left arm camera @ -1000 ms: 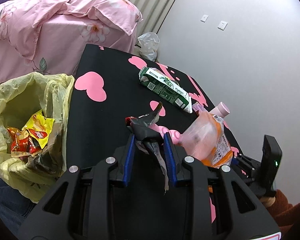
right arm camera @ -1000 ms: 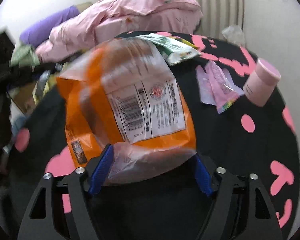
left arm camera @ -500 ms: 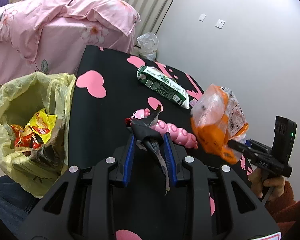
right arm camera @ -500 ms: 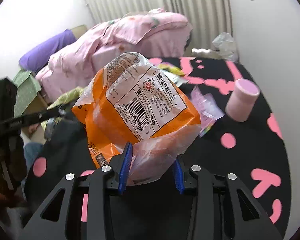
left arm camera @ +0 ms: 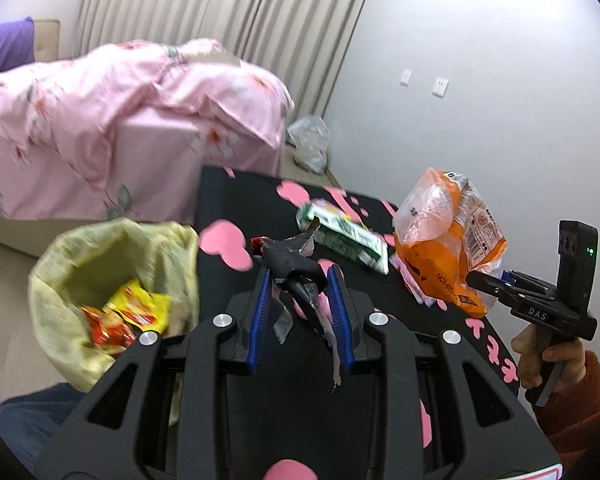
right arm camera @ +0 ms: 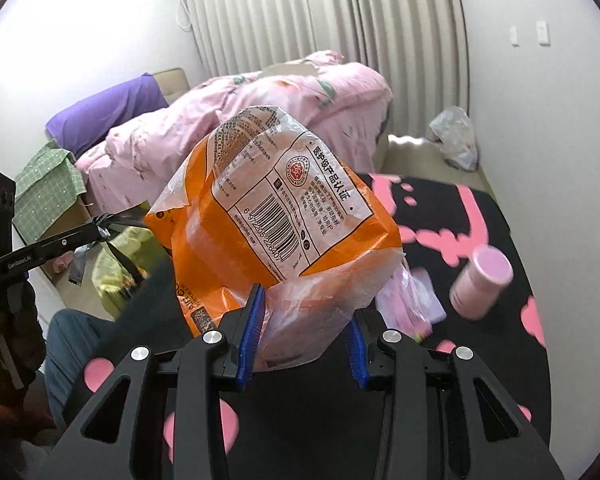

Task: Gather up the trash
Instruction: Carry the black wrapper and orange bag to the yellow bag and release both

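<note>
Filling the far side of the room, a bed [left arm camera: 112, 128] under pink bedding stood beyond the black surface [left arm camera: 236, 196] with pink hearts. Beside the surface's left edge hung the yellow bin bag [left arm camera: 100, 252], open at the top, with red and yellow wrappers already inside. Above the surface, the right gripper [right arm camera: 304, 334] was clamped on the clear bottom end of an orange bag [right arm camera: 276, 216], which stood up puffed and crinkled from the jaws. It looked light, soft and slippery, so a pinch on gathered film seemed safer than on the ballooned middle. On the surface lay a green carton [left arm camera: 348, 240], apparently stiff enough to take across its narrow sides, and a pink cup [right arm camera: 482, 282] on its side, likely to roll. Smallest was the dark wrapper [left arm camera: 296, 268], a limp foil scrap held in the closed left gripper [left arm camera: 300, 300], its torn tails dangling, just right of the bin bag's mouth; it probably needed only a release over the opening.
</note>
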### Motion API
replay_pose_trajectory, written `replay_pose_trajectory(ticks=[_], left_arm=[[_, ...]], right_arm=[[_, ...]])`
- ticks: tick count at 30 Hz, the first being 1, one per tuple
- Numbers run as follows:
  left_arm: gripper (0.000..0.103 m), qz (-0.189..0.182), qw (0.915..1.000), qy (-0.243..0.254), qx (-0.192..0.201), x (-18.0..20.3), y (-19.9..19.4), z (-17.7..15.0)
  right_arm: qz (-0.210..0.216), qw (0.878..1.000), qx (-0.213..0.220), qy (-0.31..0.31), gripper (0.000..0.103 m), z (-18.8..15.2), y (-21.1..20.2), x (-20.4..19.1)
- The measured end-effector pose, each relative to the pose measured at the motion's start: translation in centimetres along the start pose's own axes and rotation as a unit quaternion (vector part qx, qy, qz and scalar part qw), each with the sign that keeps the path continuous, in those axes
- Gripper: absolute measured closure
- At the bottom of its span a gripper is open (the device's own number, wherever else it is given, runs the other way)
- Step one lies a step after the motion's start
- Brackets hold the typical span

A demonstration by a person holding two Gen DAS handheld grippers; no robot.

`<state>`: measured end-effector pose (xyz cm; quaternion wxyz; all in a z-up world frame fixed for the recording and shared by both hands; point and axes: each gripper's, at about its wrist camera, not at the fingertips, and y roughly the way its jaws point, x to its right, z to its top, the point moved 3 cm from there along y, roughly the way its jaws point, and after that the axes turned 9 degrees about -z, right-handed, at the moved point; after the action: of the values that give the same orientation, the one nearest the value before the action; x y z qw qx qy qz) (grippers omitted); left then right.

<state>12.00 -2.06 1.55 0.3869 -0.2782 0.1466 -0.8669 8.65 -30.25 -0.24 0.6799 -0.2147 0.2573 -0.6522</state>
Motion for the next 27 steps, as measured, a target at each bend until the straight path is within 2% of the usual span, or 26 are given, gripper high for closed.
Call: replay_pose_trajectory(ticks=[3,8,14,17,24,27], left_arm=[[0.076,0.01,0.9999,0.001,0.011,-1.0,-1.5,0.6],[0.076,0.026,0.9987,-0.029,0.034,-3.9,-3.8,0.8],[0.076,0.062,0.9949,-0.051,0.06,-7.1,-6.7,0.4],[0.076,0.081,0.9925,-0.067,0.062,-8.7,-7.5,0.0],[0.076,0.09,0.9884,-0.104,0.064,-11.8,-7.6,-0.8],[0.076,0.099,0.9853,-0.117,0.076,-13.0,-8.1,-0.6]], right_arm=[[0.01,1.0,0.006,-0.017,0.067,1.3,0.2,-1.9],[0.028,0.998,0.011,-0.062,0.067,3.3,0.9,-6.5],[0.048,0.993,0.008,-0.104,0.067,5.0,2.3,-11.6],[0.056,0.992,0.007,-0.112,0.067,6.0,3.1,-13.2],[0.069,0.986,-0.002,-0.15,0.067,7.5,5.0,-17.5],[0.079,0.982,-0.018,-0.17,0.067,7.5,6.7,-19.5]])
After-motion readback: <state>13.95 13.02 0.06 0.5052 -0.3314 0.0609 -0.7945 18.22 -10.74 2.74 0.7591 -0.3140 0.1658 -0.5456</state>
